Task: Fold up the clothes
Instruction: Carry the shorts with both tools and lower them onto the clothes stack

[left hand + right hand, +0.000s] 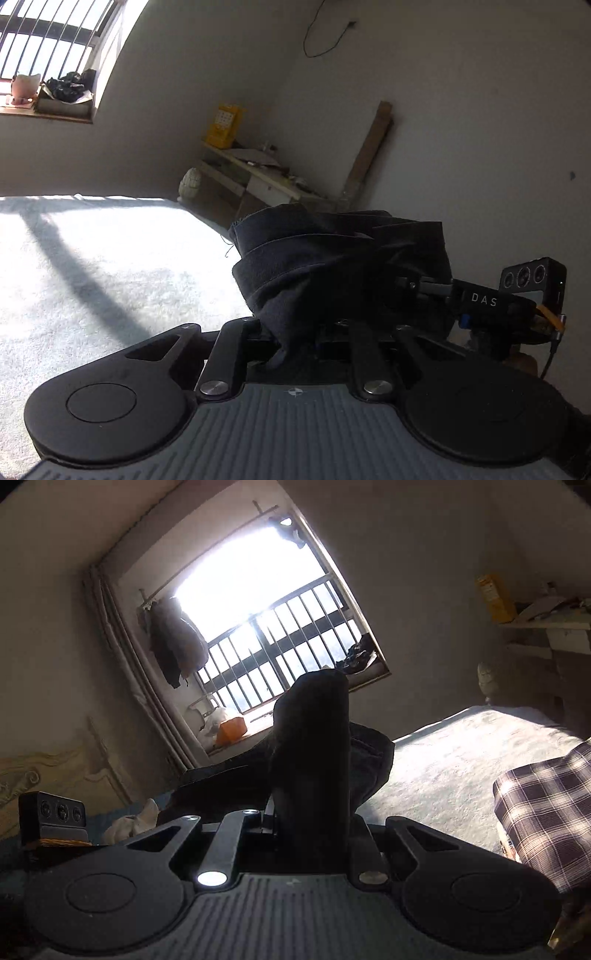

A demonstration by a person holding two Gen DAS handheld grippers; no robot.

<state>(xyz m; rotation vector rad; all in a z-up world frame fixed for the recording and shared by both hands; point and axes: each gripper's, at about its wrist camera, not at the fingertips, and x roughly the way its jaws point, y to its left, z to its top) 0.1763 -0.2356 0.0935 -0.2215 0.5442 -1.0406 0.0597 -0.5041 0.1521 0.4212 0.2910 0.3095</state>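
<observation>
A dark garment (332, 266) is being held aloft over the bed (92, 266) – bunched in the closed left gripper (295, 332) and the closed right gripper (314, 775). Bunched cloth is likely being pinched in layers – a crooked fold could result.

Dark navy garment (332, 266) is up off the bed, bunched in thick folds and creases, a raw hem with a loose thread showing at its left edge. In the right wrist view the same black cloth (314, 738) rises in a tall, narrow bundle, backlit against the window.
</observation>
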